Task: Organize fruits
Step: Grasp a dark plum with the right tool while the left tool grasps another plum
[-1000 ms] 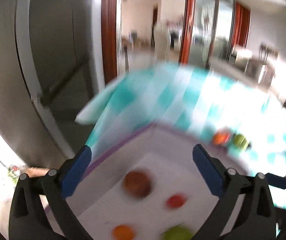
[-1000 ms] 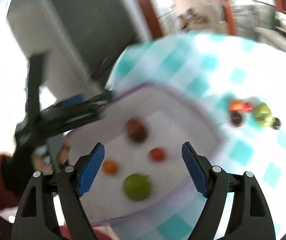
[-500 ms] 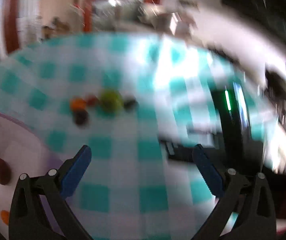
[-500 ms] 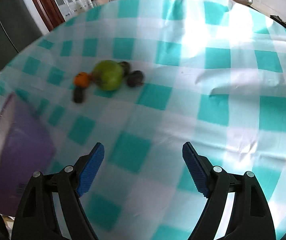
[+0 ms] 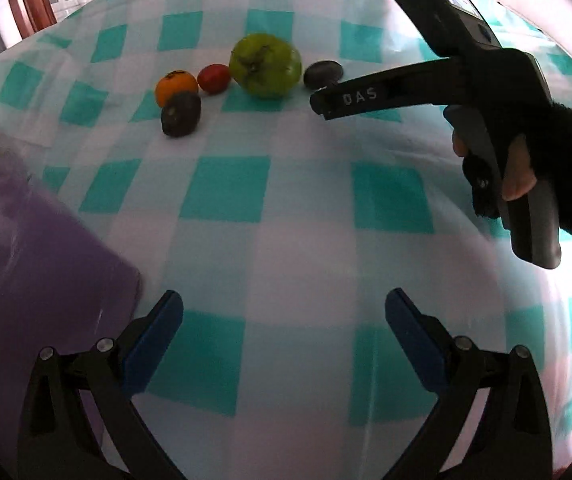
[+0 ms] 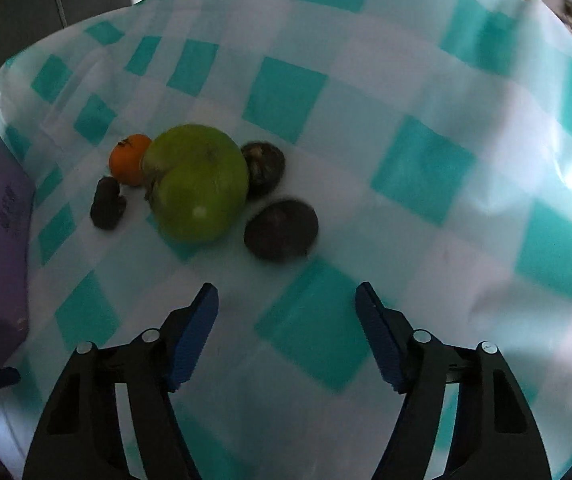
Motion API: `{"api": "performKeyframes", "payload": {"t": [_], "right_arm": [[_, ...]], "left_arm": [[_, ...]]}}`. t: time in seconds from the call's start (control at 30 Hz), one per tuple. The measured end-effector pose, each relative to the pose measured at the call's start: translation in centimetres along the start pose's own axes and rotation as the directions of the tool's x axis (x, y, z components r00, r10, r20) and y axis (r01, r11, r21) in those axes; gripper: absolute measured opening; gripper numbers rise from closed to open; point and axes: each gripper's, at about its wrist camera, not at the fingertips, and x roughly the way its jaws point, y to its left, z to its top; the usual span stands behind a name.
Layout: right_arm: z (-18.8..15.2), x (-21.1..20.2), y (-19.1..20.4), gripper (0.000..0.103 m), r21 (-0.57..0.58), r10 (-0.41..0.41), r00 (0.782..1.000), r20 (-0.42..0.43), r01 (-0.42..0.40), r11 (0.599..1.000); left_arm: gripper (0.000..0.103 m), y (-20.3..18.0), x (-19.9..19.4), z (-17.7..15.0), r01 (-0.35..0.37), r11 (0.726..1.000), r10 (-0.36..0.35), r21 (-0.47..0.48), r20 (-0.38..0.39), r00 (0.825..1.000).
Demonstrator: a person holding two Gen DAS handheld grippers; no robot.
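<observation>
My right gripper points steeply down at the fruit cluster on the checked cloth; jaws narrowing w/ nothing between them yet. Nearest target is the dark fruit, just ahead of my tips & just beside the green fruit. To do it well I'd centre on the dark one and come straight down so the green one isn't nudged. Left gripper spread wide, empty, angled down near the purple bin. Orange fruit and red fruit sit behind.
</observation>
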Motion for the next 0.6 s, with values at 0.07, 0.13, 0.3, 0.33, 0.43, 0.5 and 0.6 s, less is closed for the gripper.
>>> {"api": "performKeyframes", "payload": {"t": [0.07, 0.13, 0.3, 0.33, 0.43, 0.5, 0.6], "right_arm": [[0.7, 0.5, 0.0, 0.065, -0.022, 0.004, 1.0, 0.012, -0.003, 1.0], [1.3, 0.9, -0.1, 0.061, -0.043, 0.014, 1.0, 0.022, -0.013, 0.999], [2.5, 1.6, -0.5, 0.044, -0.097, 0.06, 0.997, 0.04, -0.056, 0.994], [2.6, 1.7, -0.7, 0.04, -0.095, 0.065, 0.997, 0.041, -0.061, 0.994], [2.3, 1.3, -2.2, 0.039, -0.035, 0.08, 0.996, 0.05, -0.079, 0.996], [1.9, 0.9, -3.3, 0.039, 0.007, 0.075, 0.996, 0.054, -0.075, 0.997], [0.8, 0.1, -5.7, 0.039, 0.114, 0.062, 0.996, 0.066, -0.069, 0.991]], "left_arm": [[0.101, -0.3, 1.1, 1.3, 0.0, 1.0, 0.0, 0.0, 0.015, 1.0], [0.101, -0.7, 2.0, 2.3, -0.002, 1.0, 0.002, 0.013, 0.03, 1.0], [0.101, -0.6, 3.9, 4.9, -0.001, 1.0, 0.002, -0.007, 0.051, 0.999], [0.101, -0.5, 4.1, 5.2, 0.003, 1.0, -0.002, -0.015, 0.053, 0.999], [0.101, 0.2, 4.9, 6.6, -0.008, 0.999, 0.011, -0.043, 0.066, 0.998], [0.101, 0.9, 5.5, 7.3, -0.022, 0.997, 0.027, -0.079, 0.071, 0.997], [0.101, 2.1, 6.1, 8.3, -0.076, 0.986, 0.091, -0.148, 0.093, 0.992]]}}
